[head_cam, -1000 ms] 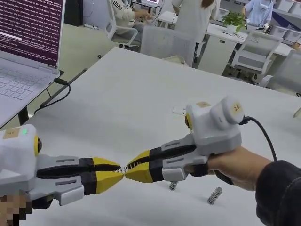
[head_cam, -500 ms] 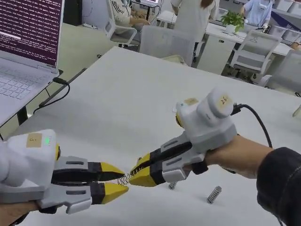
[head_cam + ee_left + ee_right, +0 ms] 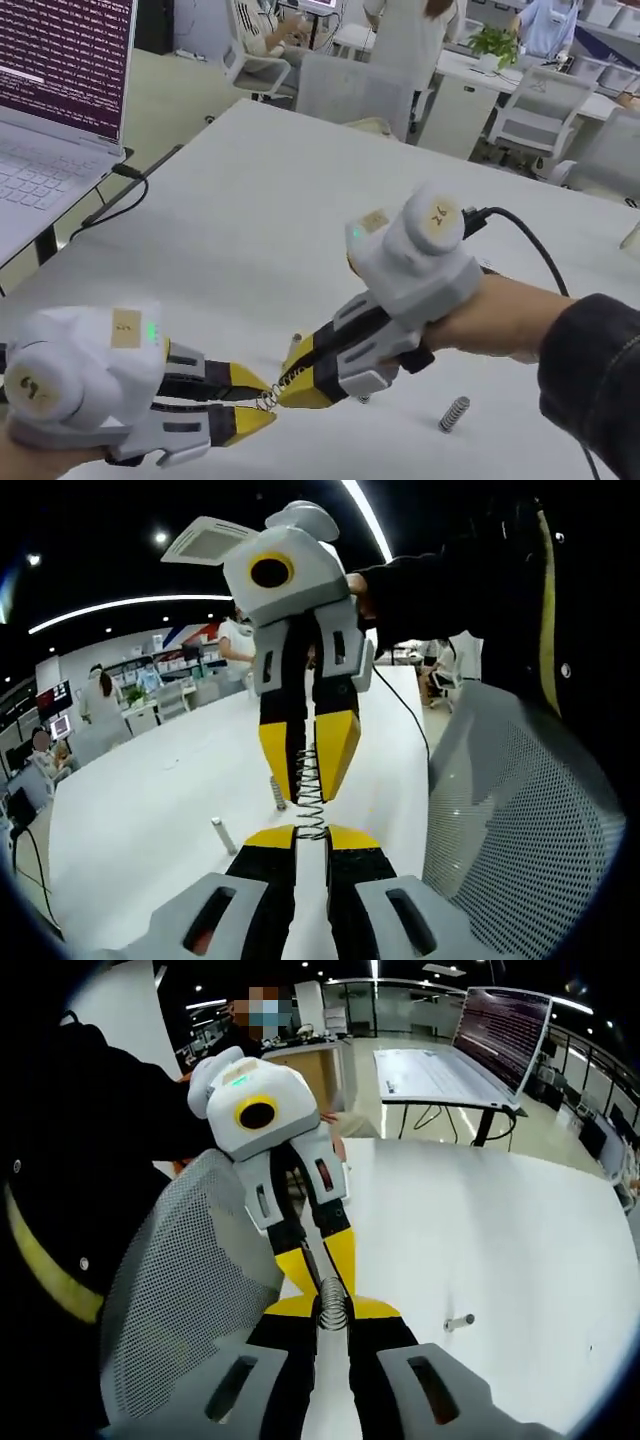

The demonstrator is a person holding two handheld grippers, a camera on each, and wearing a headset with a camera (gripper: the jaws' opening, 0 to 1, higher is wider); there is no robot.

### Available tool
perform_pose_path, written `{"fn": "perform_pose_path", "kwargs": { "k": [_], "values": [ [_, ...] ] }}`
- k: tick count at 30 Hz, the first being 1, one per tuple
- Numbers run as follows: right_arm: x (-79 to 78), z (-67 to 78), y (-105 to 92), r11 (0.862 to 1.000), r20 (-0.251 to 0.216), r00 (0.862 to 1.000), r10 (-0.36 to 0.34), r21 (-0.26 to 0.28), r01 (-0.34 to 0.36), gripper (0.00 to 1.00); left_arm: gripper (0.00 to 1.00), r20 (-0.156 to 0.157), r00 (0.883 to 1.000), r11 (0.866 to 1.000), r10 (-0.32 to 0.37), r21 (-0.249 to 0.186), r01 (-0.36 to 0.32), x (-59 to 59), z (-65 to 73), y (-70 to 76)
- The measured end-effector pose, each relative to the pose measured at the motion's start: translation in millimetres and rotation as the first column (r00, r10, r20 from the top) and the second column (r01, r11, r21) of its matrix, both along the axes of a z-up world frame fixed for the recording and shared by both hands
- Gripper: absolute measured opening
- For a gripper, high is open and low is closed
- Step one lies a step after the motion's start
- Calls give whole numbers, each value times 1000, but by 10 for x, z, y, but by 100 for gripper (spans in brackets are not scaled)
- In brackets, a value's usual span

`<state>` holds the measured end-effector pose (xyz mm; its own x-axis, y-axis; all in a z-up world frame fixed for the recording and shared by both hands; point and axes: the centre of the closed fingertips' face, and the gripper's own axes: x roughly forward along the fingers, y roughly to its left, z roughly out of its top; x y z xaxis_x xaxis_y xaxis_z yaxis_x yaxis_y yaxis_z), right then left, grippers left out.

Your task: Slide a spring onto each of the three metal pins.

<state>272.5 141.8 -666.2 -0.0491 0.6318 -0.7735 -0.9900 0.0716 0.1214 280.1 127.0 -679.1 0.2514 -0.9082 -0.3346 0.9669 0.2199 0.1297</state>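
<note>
white worktop [image 3: 260, 190] below; left gripper [image 3: 312, 835] fingers pinch a pin [image 3: 313, 1263], right gripper [image 3: 335, 1312] fingers clamp a spring [image 3: 310, 780]; threading seems underway, next needs straight pushing.

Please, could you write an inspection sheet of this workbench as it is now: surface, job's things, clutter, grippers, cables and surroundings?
Surface: white tabletop, no spills seen.
Job's things: coiled metal spring held in the air between both grippers; loose coiled spring and short metal pin on the table.
Clutter: nothing seen on the table; open silver laptop on the neighbouring desk.
Grippers: left gripper shut on a thin dark rod, probably a pin, which enters the held spring; right gripper shut on that spring.
Cables: black laptop cable; black gripper cable.
Surroundings: white office chairs, potted plant, people.
</note>
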Motion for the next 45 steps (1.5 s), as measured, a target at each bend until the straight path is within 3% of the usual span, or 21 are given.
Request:
{"fn": "perform_pose_path", "kwargs": {
  "k": [11,16,28,34,45],
  "values": [
    [-4,-20,-2,992,65,996,58,-119,-50,8,2,-22,1000,1000,6,13,-5,-1,-25,-31],
    [-13,-27,33,984,71,993,93,-156,-81,8,2,-41,999,1000,9,11,-8,-11,-35,-31],
    [-3,-33,67,978,68,990,120,-181,-106,8,2,-55,998,1000,15,1,-15,-4,-40,-24],
    [20,-39,55,971,78,989,129,-212,-110,8,3,-40,999,1000,19,-1,-19,22,-46,-30],
    [106,-87,-52,955,83,988,132,-276,-105,8,9,-68,997,999,45,-18,-46,59,-97,29]
  ]
}}
